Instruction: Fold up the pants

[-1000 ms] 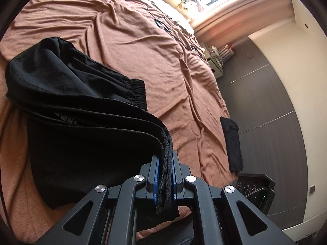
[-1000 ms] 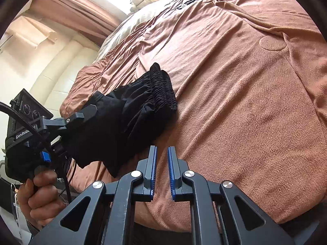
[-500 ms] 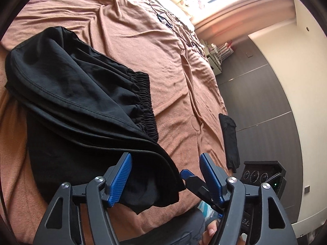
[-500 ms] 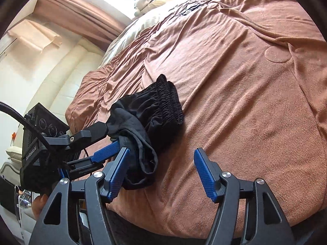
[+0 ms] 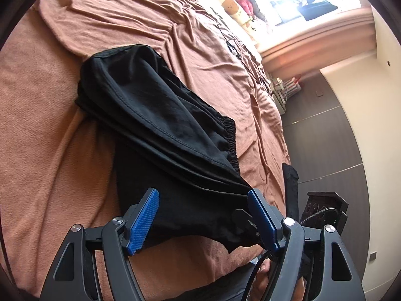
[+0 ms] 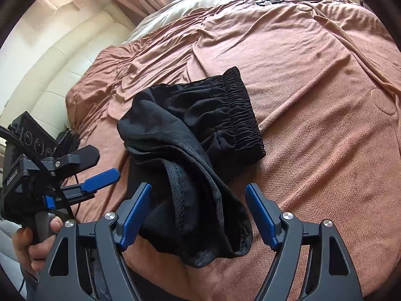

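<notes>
Pants (image 5: 160, 115) smooth black cloth; bedspread (image 6: 325, 125) apparently terry.

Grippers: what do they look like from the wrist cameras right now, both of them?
Both are black skeletal linkages with silver pivot bolts and ribbed blue pads. The left gripper and right gripper match. Seen from the right wrist, the left has a boxy black body with round dials and a black cable.
</notes>
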### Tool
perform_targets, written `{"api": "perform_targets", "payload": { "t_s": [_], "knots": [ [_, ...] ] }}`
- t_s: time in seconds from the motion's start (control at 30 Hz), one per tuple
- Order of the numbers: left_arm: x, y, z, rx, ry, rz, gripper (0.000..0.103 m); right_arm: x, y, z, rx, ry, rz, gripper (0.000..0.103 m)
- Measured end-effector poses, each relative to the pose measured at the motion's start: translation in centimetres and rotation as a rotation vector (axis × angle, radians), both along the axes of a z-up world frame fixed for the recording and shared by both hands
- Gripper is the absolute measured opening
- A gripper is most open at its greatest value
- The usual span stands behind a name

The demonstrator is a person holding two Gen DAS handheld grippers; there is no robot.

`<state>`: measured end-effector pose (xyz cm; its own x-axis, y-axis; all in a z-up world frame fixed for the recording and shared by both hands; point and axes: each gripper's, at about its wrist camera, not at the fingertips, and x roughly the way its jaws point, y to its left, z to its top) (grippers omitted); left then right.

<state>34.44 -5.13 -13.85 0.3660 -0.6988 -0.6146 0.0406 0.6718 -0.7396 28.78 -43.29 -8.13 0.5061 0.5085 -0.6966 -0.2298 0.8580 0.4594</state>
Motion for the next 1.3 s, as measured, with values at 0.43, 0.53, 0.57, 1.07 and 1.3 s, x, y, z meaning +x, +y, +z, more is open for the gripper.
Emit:
{"api": "perform_targets", "payload": {
  "t_s": [0.43,0.53,0.57,1.07,1.3],
  "knots": [
    [1.9,3.0,-3.1,-0.044,0.047,0.059,0.083,0.7,1.4,-0.2,-0.065,0.009,0.012,0.02],
    [2.8,2.7,-3.7,-0.046,0.06,0.059,0.083,0.6,1.0,-0.1,-0.05,0.006,0.019,0.016],
    [3.1,2.6,-3.9,-0.046,0.065,0.058,0.083,0.6,0.9,-0.1,-0.046,0.005,0.018,0.015],
    [8.0,2.9,-4.2,0.084,0.009,0.216,0.074,0.3,0.2,-0.1,-0.006,-0.023,0.049,0.007],
    [9.7,3.5,-2.5,0.112,-0.014,0.228,0.014,0.0,-0.4,-0.5,0.027,-0.033,0.062,0.005]
  ]
}}
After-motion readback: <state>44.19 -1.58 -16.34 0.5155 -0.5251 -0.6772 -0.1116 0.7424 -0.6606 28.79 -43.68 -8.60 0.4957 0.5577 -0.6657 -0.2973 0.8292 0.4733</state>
